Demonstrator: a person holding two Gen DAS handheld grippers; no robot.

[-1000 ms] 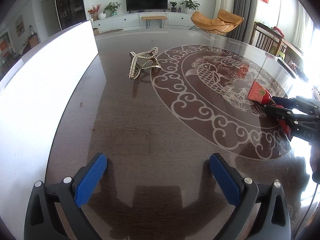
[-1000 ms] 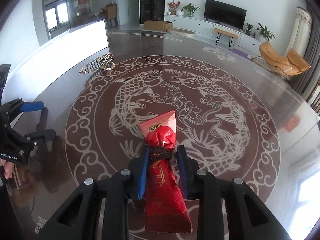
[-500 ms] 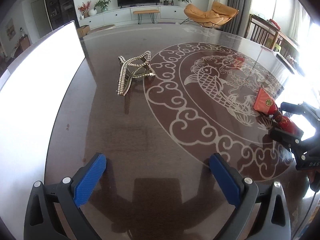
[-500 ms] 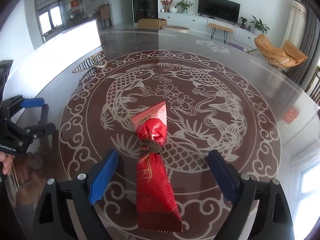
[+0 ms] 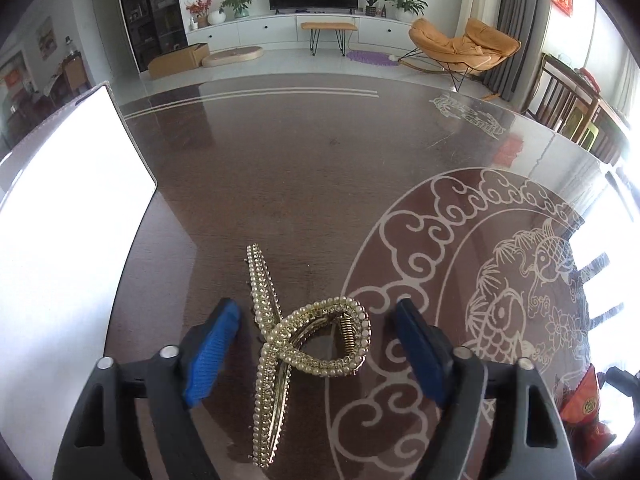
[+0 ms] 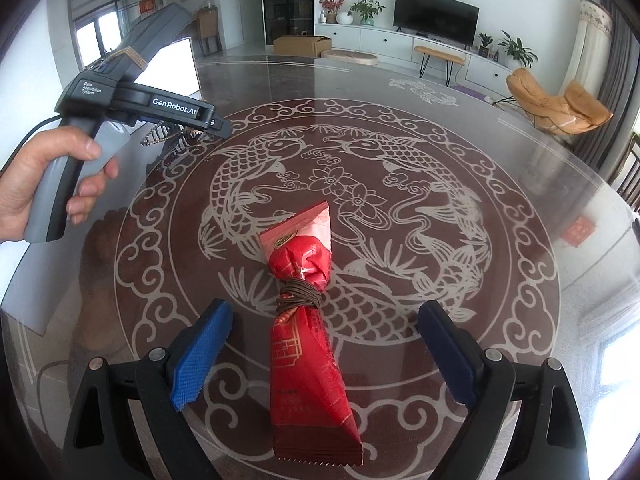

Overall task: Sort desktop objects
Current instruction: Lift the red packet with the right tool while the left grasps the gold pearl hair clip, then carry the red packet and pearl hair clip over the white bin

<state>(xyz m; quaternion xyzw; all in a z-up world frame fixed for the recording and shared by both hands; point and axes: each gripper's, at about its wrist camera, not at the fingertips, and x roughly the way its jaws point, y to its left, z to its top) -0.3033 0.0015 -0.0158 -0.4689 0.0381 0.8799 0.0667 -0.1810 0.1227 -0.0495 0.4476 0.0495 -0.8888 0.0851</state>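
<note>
Left gripper [image 5: 316, 344] is hovering, jaws apart, around the pearl hair clip [image 5: 296, 344] at six o'clock; it should be closing squarely across the looped hinge. Right gripper [image 6: 324, 356] is straddling the red packet [image 6: 308, 320], jaws wide

black tongs [image 6: 322, 354] with ribbed blue pads [image 6: 200, 354], silver screws, bare-skinned hand [image 6: 44, 184].

Glossy table [image 5: 280, 168], seemingly foil packet [image 6: 308, 352]
</note>
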